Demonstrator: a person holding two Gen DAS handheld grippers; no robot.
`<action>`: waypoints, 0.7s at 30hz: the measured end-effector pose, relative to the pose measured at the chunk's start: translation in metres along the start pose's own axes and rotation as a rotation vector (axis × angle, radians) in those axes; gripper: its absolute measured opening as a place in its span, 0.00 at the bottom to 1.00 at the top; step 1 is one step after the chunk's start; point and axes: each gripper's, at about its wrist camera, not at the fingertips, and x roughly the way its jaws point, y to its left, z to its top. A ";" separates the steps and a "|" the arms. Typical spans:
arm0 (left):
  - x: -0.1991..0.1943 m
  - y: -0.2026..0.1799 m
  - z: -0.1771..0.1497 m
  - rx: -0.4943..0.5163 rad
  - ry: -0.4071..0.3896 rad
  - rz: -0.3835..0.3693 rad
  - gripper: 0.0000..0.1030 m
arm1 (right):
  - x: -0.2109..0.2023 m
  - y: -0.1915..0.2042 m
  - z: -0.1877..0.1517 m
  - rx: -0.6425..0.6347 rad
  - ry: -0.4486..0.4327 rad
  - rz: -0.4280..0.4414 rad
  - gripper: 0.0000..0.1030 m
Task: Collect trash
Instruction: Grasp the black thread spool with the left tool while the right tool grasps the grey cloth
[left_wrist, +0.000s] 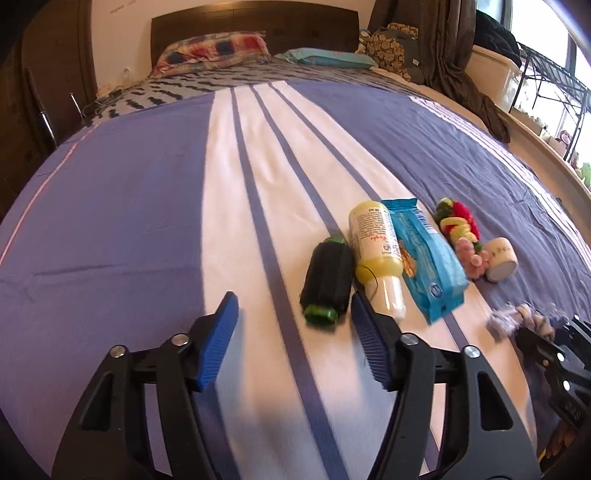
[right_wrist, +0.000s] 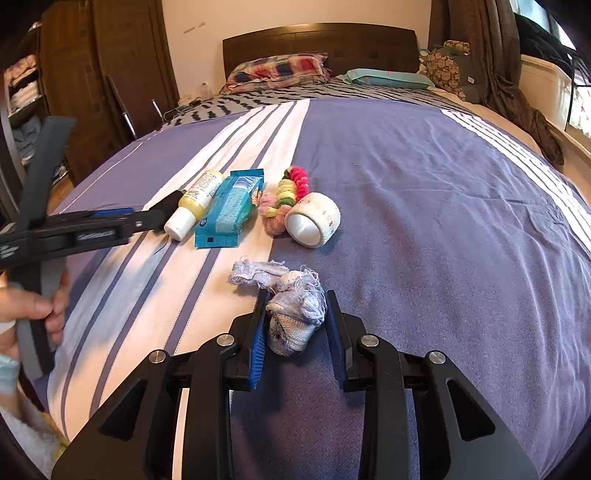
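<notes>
Frayed grey rag (right_wrist: 295, 314) between the right gripper's (right_wrist: 297, 325) half-open jaws, ungripped.

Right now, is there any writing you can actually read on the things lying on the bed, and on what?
"ml", after a blurred number: yellow bottle, near its base.
Red script and small print on the same bottle: too blurred to read.
Blue packet: printing and a round logo, unreadable.
White tape roll: small marks, unreadable.
Left gripper body, seen from the right wrist camera: white lettering, too blurred.

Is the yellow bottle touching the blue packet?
Touching. In the left wrist view, the yellow bottle lies against the blue packet with no gap.
</notes>
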 end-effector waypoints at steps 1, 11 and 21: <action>0.005 -0.001 0.002 0.001 0.010 -0.013 0.51 | 0.001 -0.001 0.001 0.000 0.000 0.001 0.29; 0.000 -0.010 -0.001 0.017 0.020 -0.046 0.25 | -0.003 -0.004 0.002 0.017 -0.014 0.004 0.29; -0.073 -0.025 -0.050 0.013 -0.034 -0.038 0.25 | -0.055 0.012 -0.004 -0.014 -0.083 -0.012 0.29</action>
